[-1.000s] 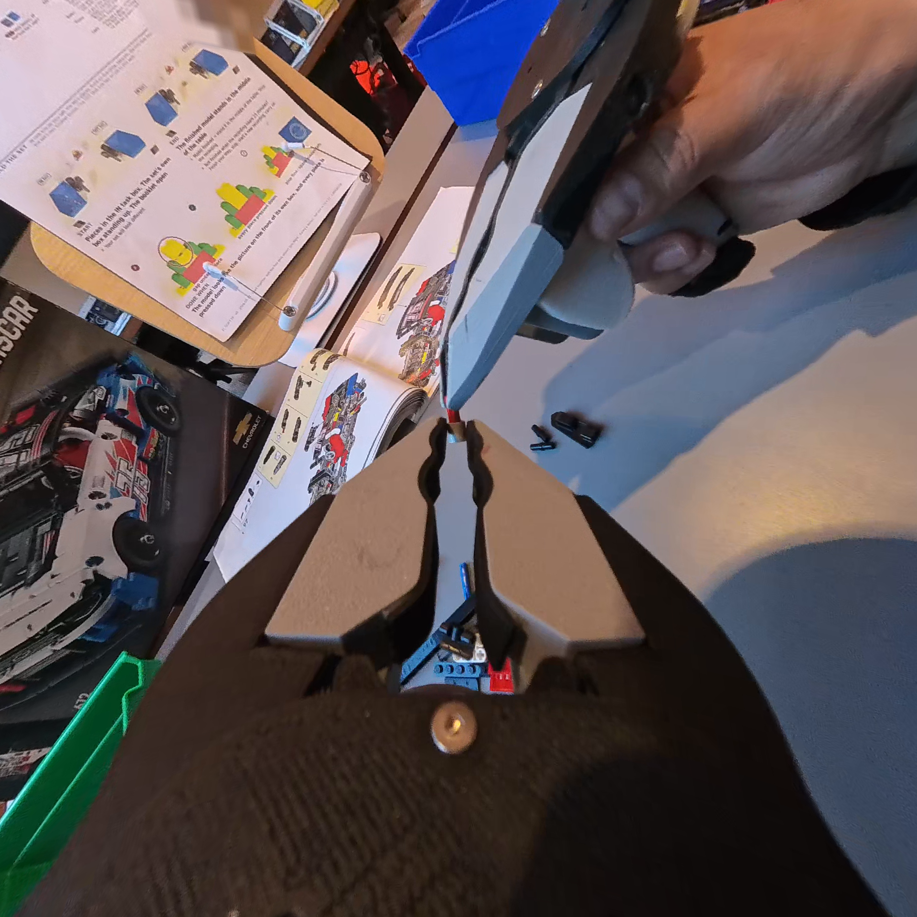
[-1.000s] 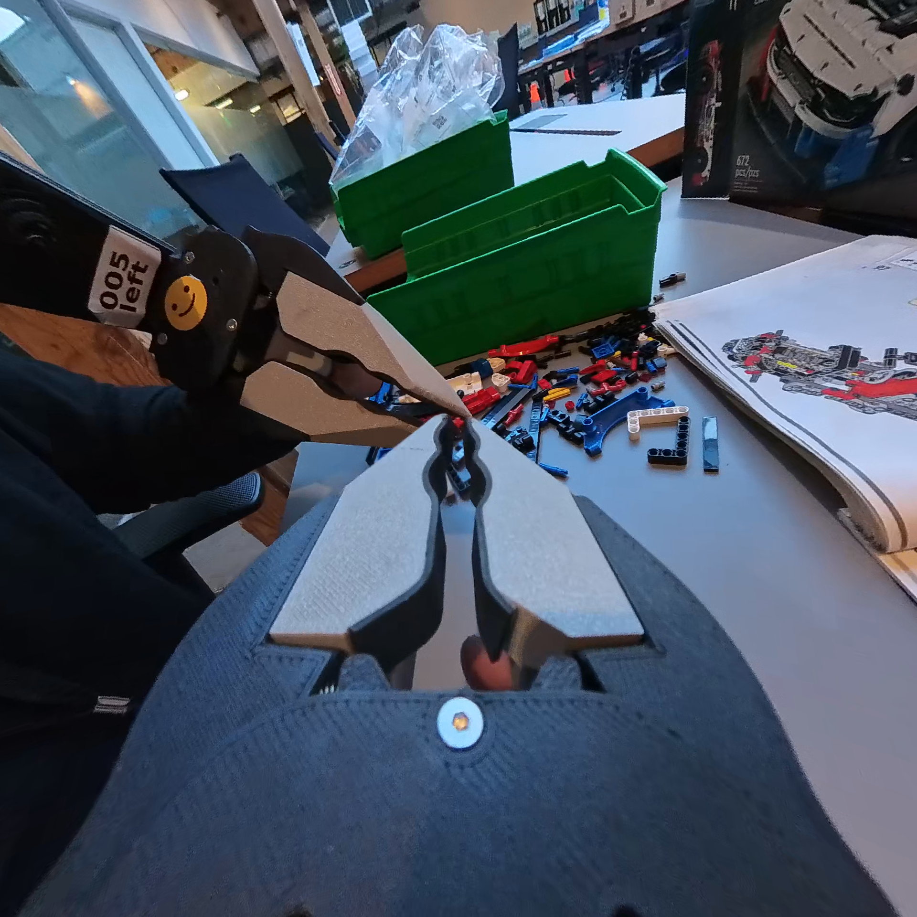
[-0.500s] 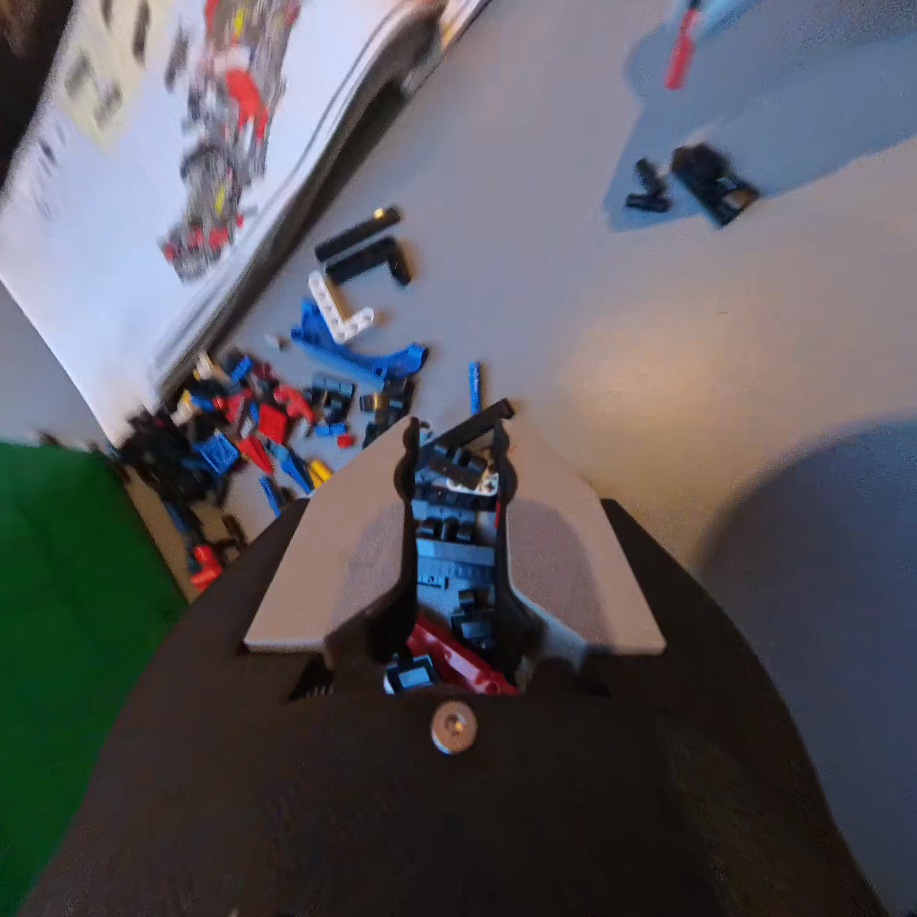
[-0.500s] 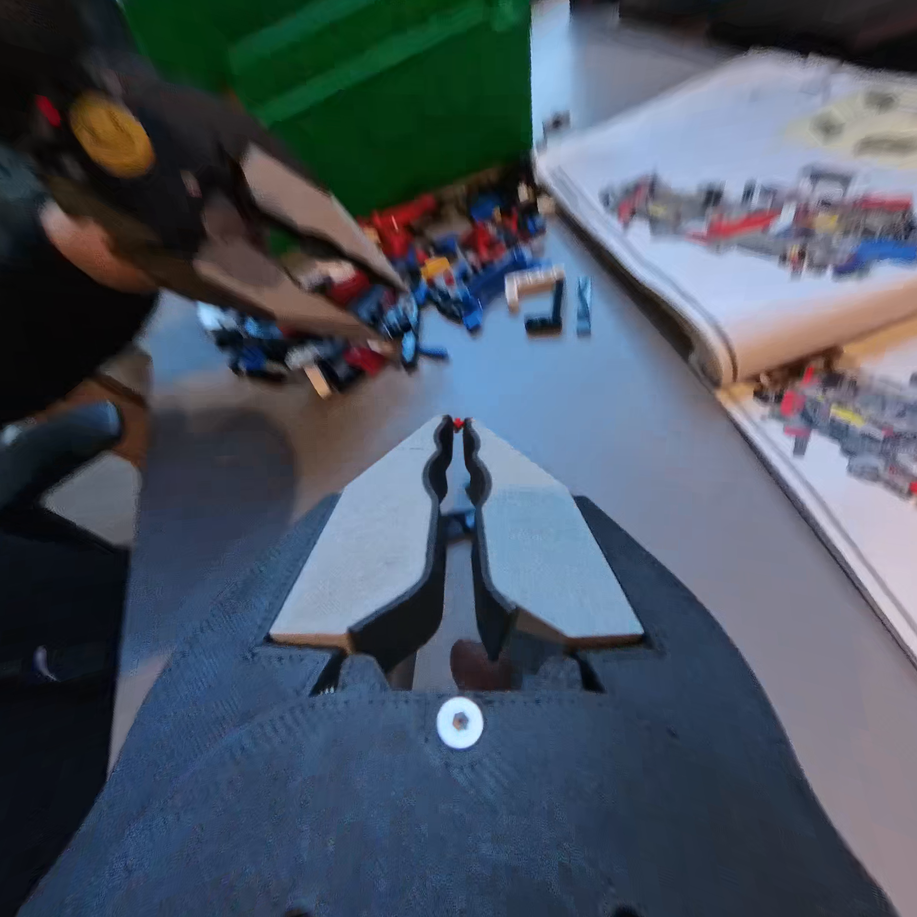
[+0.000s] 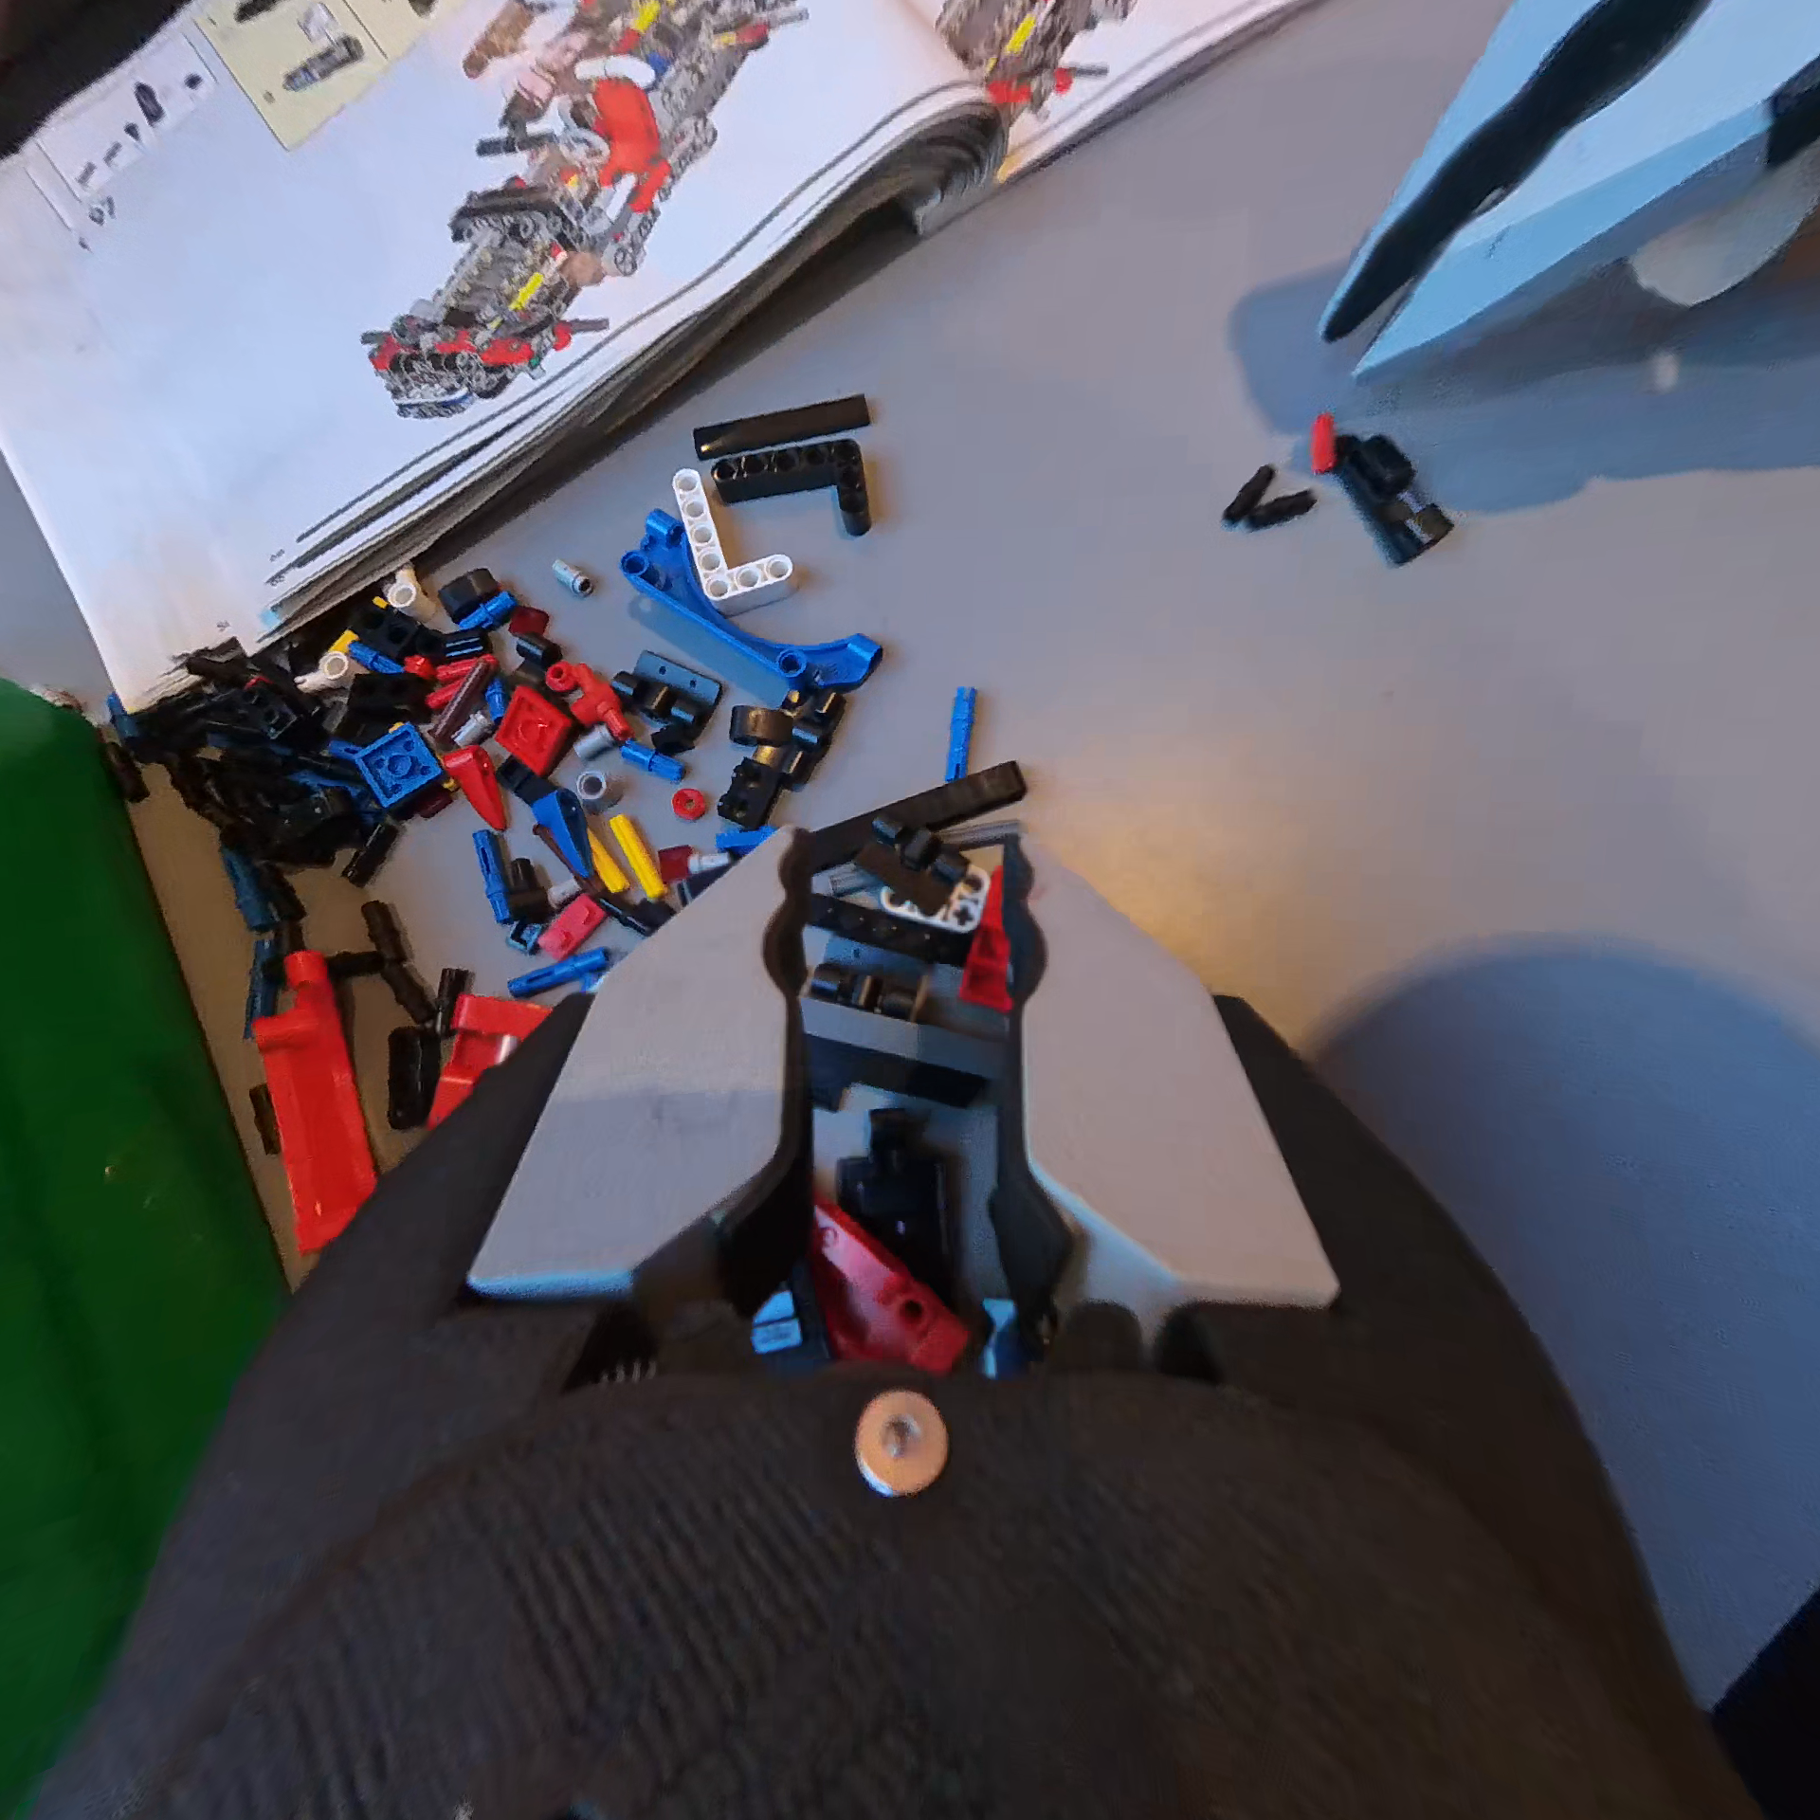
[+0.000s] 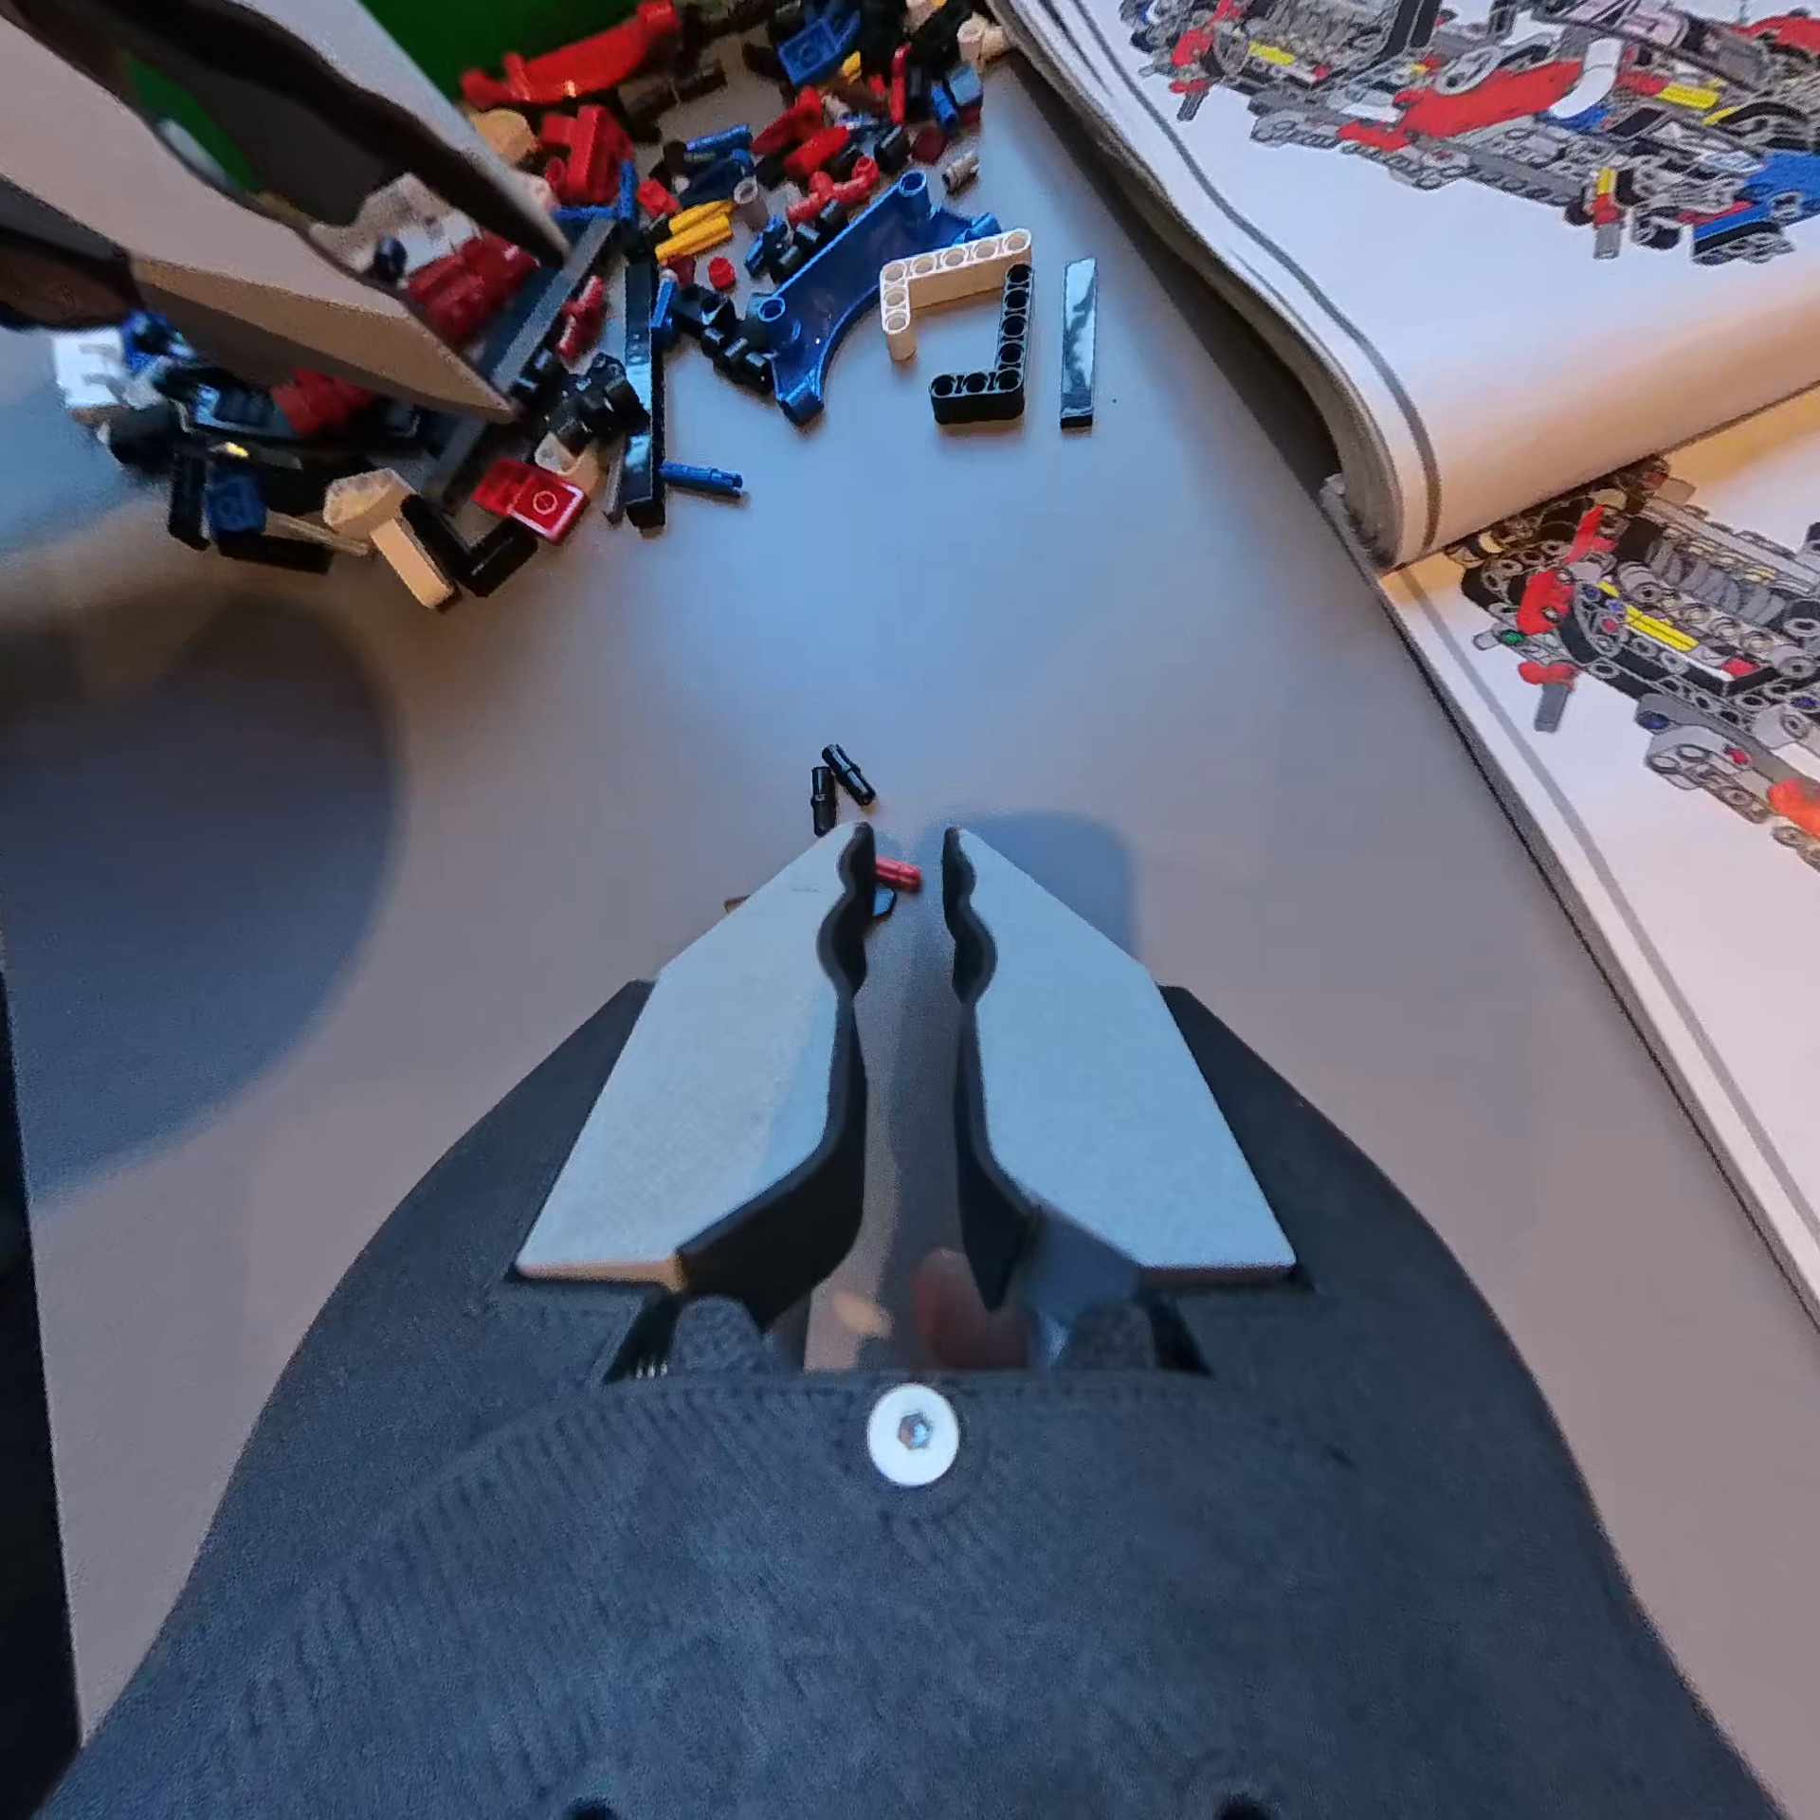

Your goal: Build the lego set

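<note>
left tongs [image 5: 901,857]: jaws apart, nothing clamped, hovering over near edge of loose brick pile [image 5: 552,768].
right tongs [image 6: 906,852]: jaws slightly apart, empty; small red pin [image 6: 896,873] sits between the tips, seems plugged into a small black connector [image 5: 1389,492] on the worktop [image 6: 985,640].
two black pins [image 6: 837,778]: loose, just beside the red pin.
instruction book [image 6: 1477,295]: open, far side of the pile.
handling: parts look light, stiff, hard plastic, smooth; pins likely roll or skid if nudged. Best bet: pinch a pin across its middle, beams across the narrow sides.
left view only: green bin [image 5: 89,1182] at pile edge; black connector seen whole.
right view only: black connector mostly hidden behind the tip; shows the left tongs from the side, low over the pile.
</note>
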